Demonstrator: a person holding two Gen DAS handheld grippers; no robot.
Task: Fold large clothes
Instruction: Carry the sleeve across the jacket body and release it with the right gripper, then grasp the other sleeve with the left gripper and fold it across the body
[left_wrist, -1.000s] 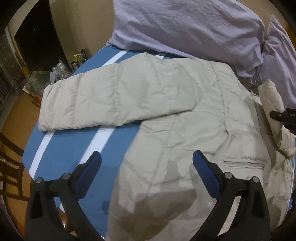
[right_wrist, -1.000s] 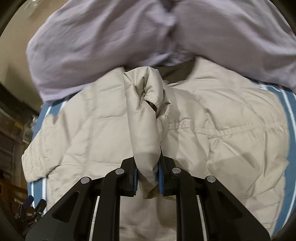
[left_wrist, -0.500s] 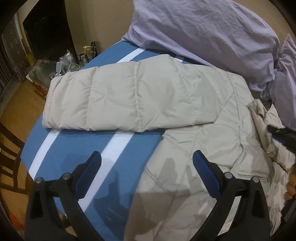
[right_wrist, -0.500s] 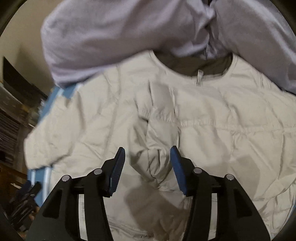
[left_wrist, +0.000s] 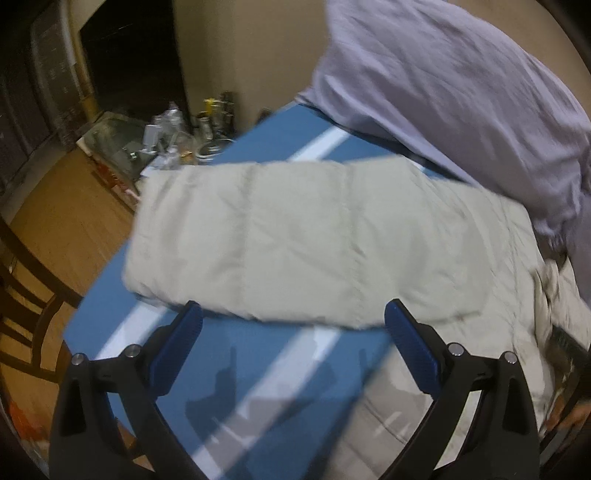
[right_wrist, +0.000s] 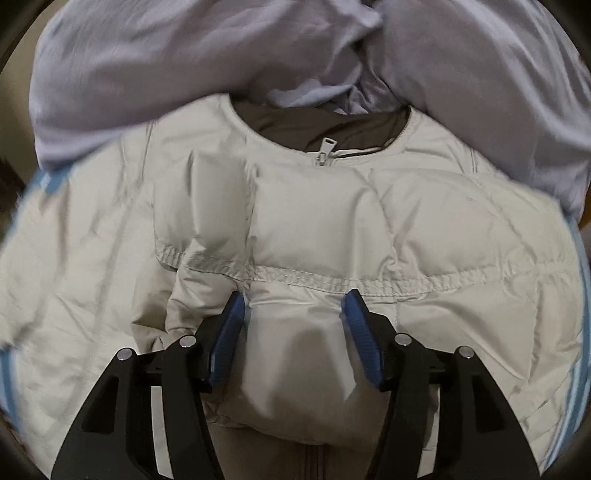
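A cream quilted puffer jacket (right_wrist: 369, 229) lies front up on a blue cloth with white stripes (left_wrist: 258, 387). Its zipper pull (right_wrist: 325, 151) and brown lining show at the collar. One sleeve (left_wrist: 314, 243) stretches out flat to the left. My left gripper (left_wrist: 293, 332) is open and empty, hovering just in front of that sleeve. My right gripper (right_wrist: 293, 321) is open over the jacket's chest, with the folded-in right sleeve (right_wrist: 291, 369) lying between and under its fingers, not gripped.
A large lavender bundle of fabric (left_wrist: 461, 92) lies past the jacket's collar and also shows in the right wrist view (right_wrist: 184, 66). A dark wooden chair (left_wrist: 26, 295) stands at the table's left edge. A glass side table with small bottles (left_wrist: 173, 144) stands beyond.
My right gripper opened and let go of the sleeve it held, which now lies folded on the jacket's chest. My left gripper moved left toward the outstretched sleeve, staying open.
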